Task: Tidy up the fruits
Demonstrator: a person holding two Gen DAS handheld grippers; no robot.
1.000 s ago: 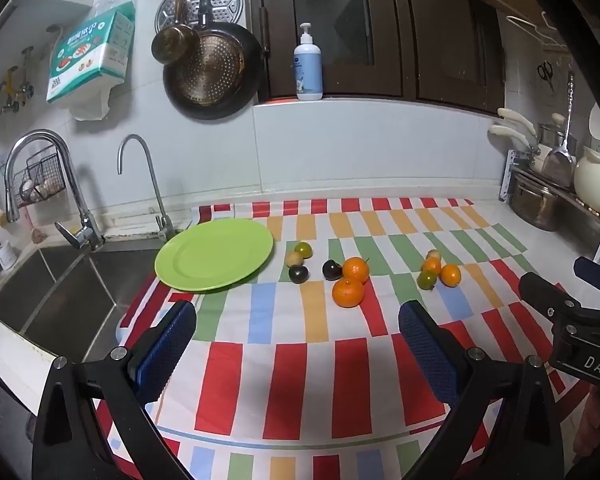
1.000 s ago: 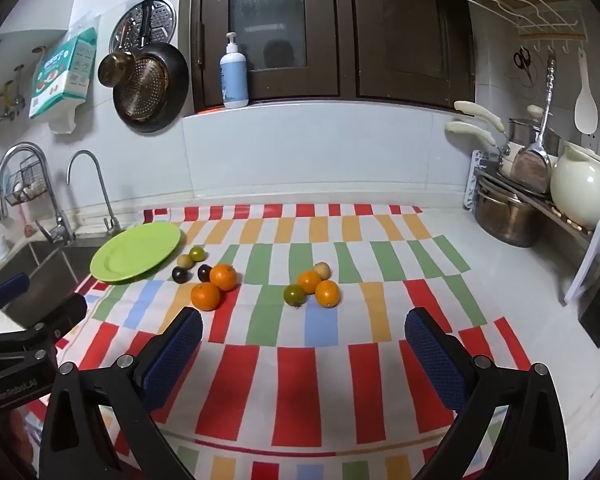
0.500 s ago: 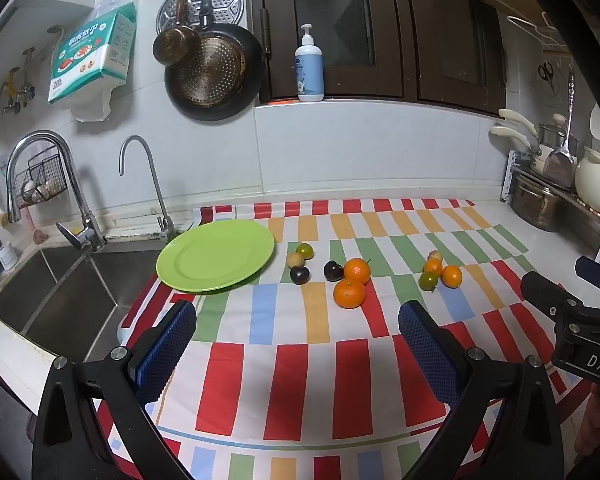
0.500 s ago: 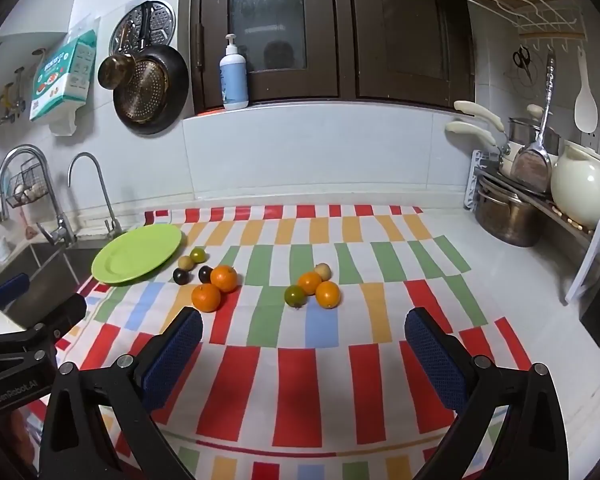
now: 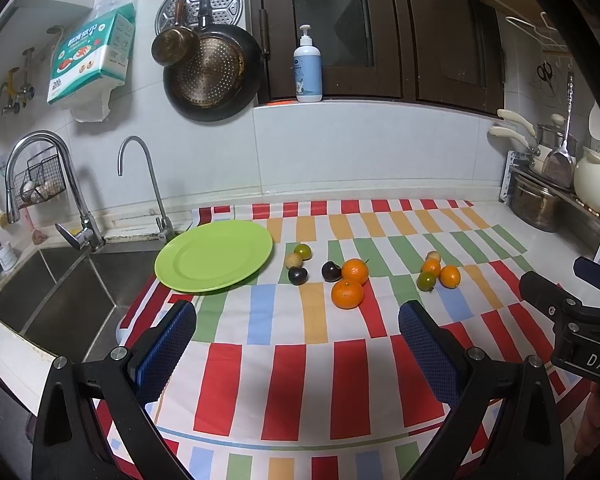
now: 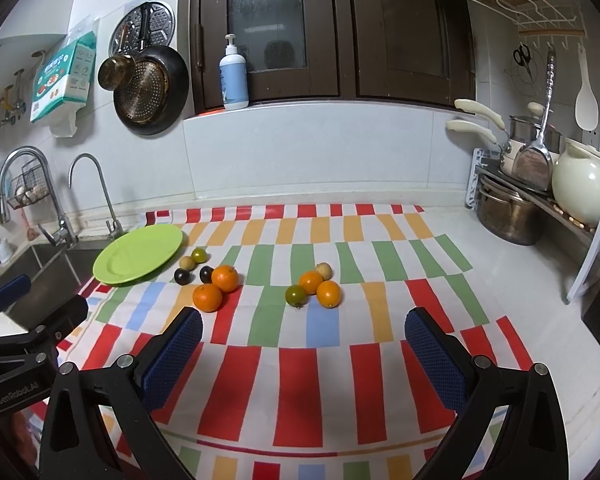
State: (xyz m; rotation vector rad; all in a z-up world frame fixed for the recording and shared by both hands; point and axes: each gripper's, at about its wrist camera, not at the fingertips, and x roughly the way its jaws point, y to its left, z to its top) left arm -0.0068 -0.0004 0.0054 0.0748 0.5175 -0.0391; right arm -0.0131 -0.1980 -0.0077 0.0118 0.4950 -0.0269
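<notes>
A green plate lies empty at the left of a striped cloth; it also shows in the right wrist view. Beside it sit a green fruit, a tan one and two dark plums. Two oranges lie in the middle. A second cluster of small orange, green and tan fruits lies to the right. My left gripper is open and empty, near the cloth's front. My right gripper is open and empty, too.
A steel sink with two taps lies left of the cloth. A rack with pots and a cream kettle stands at the right. A pan hangs on the wall; a soap bottle stands on the ledge.
Both views have shifted very slightly; the fruits and the plate have not moved. Both grippers stay open.
</notes>
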